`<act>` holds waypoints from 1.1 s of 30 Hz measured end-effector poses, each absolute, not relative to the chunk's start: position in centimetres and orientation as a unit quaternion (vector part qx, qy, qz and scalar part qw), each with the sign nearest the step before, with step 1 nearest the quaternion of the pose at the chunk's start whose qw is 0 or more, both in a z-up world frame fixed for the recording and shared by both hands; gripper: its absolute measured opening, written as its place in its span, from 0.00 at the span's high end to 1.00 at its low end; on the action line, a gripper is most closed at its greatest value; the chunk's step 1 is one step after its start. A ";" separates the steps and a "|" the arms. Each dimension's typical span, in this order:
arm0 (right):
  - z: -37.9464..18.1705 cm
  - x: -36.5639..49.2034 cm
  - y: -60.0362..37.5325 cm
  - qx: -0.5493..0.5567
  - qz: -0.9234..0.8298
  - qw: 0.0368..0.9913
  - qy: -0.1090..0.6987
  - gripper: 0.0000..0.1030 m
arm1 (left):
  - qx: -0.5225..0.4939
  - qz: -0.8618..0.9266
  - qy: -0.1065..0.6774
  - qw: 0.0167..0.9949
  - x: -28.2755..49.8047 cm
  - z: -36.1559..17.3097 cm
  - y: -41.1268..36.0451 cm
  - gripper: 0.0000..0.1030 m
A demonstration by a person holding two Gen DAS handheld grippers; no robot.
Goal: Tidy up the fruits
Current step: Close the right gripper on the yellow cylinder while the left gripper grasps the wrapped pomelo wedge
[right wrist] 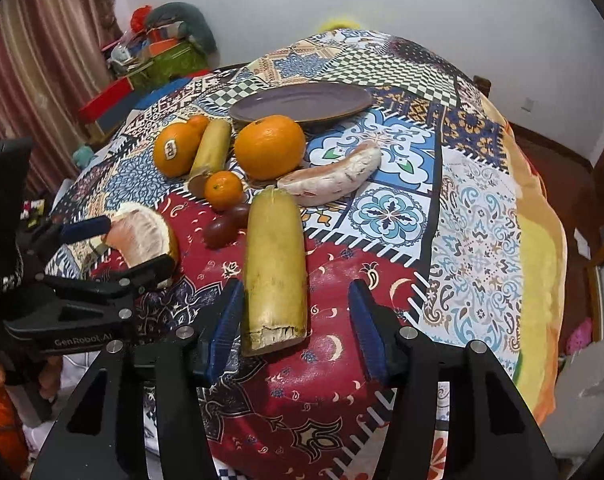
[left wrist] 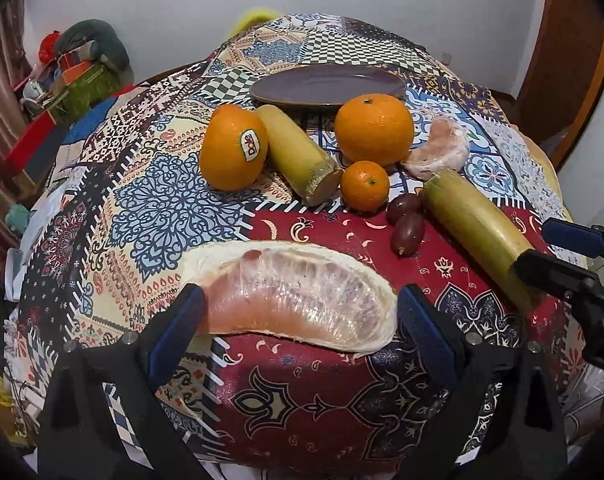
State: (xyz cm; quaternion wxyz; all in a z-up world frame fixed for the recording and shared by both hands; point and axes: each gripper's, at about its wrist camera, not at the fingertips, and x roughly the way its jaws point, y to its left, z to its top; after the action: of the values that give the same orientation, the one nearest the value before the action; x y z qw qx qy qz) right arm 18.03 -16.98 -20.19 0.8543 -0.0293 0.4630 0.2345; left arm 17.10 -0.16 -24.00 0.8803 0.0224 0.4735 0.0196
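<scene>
Two claws straddle fruit on the patchwork table [right wrist: 482, 208], neither one gripping.

Left claw [left wrist: 299, 316] spreads wide around a pomelo wedge [left wrist: 293, 292] lying crosswise between its pads, untouched. Right claw [right wrist: 295, 328] brackets a cut yellow stalk [right wrist: 275, 268] whose long axis points away toward the plate [right wrist: 302, 102]; its left pad seems to touch, the right stands clear. That purple plate holds nothing.

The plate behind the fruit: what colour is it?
The plate is plain dark purple-brown, seen best in the right wrist view.
</scene>
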 end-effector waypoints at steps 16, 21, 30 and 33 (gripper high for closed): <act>-21.3 18.8 -15.0 -0.016 0.251 0.841 0.480 0.51 | 0.006 0.031 0.477 0.878 13.9 -23.8 4.6 0.01; -21.6 18.9 -15.0 -0.020 0.254 0.840 0.479 0.51 | -0.009 0.037 0.474 0.880 13.4 -23.4 5.9 0.03; -21.9 19.4 -14.8 -0.022 0.257 0.840 0.476 0.57 | -0.051 0.016 0.482 0.875 15.6 -23.2 5.5 0.11; -21.9 19.6 -14.9 -0.014 0.259 0.841 0.475 0.57 | -0.066 0.016 0.492 0.868 16.5 -24.1 5.8 0.12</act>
State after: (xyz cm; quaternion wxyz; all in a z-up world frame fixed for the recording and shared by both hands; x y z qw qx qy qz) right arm 19.58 -14.94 -21.87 0.8409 -0.0136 0.4752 0.2586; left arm 16.49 5.78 -24.06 0.8678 -0.0665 0.4923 0.0158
